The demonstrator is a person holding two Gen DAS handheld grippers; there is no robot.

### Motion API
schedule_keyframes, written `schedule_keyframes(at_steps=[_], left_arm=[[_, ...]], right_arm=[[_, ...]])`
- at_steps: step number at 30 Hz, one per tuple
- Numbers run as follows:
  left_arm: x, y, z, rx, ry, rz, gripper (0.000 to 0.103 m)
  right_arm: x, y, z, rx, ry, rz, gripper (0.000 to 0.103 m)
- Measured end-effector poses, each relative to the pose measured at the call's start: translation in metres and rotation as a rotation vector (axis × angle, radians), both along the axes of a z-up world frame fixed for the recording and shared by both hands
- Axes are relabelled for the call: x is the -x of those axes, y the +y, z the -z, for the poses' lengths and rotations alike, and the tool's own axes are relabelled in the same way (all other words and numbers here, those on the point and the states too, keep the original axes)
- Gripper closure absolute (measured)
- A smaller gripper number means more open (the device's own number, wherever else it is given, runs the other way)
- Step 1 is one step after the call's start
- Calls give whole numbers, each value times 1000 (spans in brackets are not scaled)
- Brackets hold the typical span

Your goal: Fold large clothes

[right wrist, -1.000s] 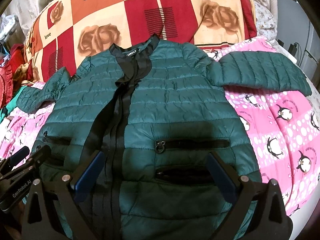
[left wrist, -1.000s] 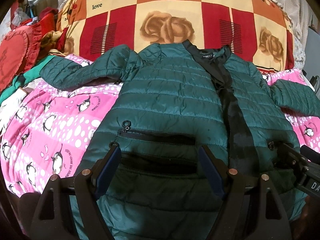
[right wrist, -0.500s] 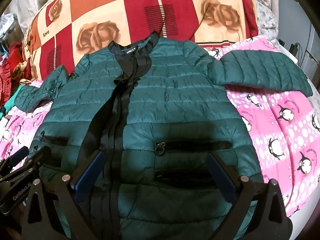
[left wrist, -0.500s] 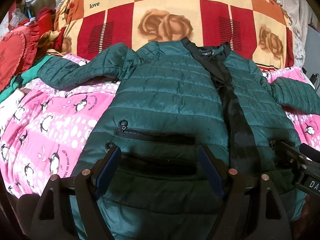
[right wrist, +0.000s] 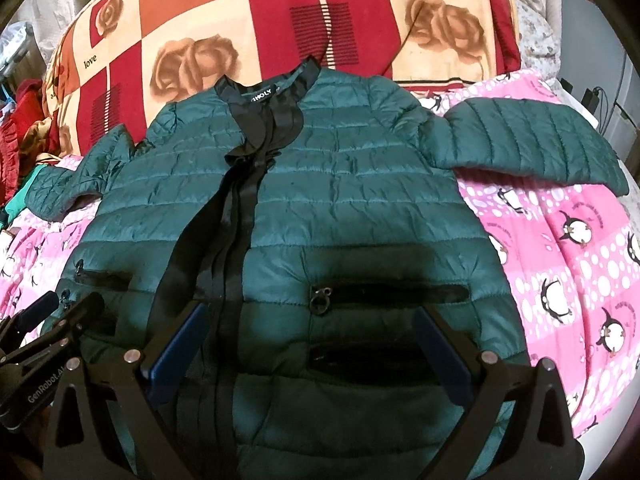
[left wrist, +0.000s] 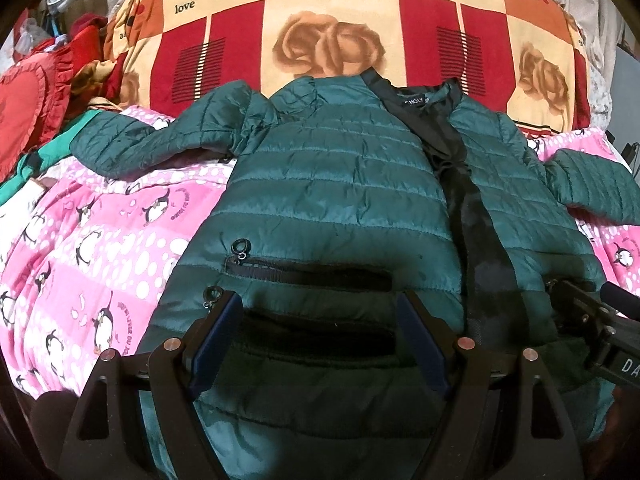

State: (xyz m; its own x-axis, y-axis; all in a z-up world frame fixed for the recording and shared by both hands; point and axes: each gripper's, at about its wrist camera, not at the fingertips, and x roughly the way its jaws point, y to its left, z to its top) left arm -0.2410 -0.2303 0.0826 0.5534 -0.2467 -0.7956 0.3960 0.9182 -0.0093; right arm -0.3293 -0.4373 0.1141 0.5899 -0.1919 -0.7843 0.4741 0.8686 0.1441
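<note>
Jacket (left wrist: 340, 184) spread flat; 2 grippers (left wrist: 320, 320) (right wrist: 308, 336) agape.

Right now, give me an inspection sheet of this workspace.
Surface: pink penguin blanket, mostly covered.
Job's things: green quilted jacket lying flat, front up, both sleeves spread outward, unfolded.
Clutter: red heart cushion and heaped fabrics at the left edge.
Grippers: left gripper and right gripper both open, over the hem, holding nothing.
Cables: dark cables by the far right wall.
Surroundings: rose-patterned quilt behind the collar.
</note>
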Motion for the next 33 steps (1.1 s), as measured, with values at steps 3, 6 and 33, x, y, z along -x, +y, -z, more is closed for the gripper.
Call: schedule_keyframes(at_steps=[3,6,33], left_arm=[[-1,0,1,-7,-5,-6,52],[-2,1,2,-7,-1,-13,52],[-19,7,4,10,11,-45,52]], right_arm=[[-3,-1,1,-13,0,0,0],[-5,-3,1,-27,0,0,0],[-24,-6,1,-50,30,-24,0]])
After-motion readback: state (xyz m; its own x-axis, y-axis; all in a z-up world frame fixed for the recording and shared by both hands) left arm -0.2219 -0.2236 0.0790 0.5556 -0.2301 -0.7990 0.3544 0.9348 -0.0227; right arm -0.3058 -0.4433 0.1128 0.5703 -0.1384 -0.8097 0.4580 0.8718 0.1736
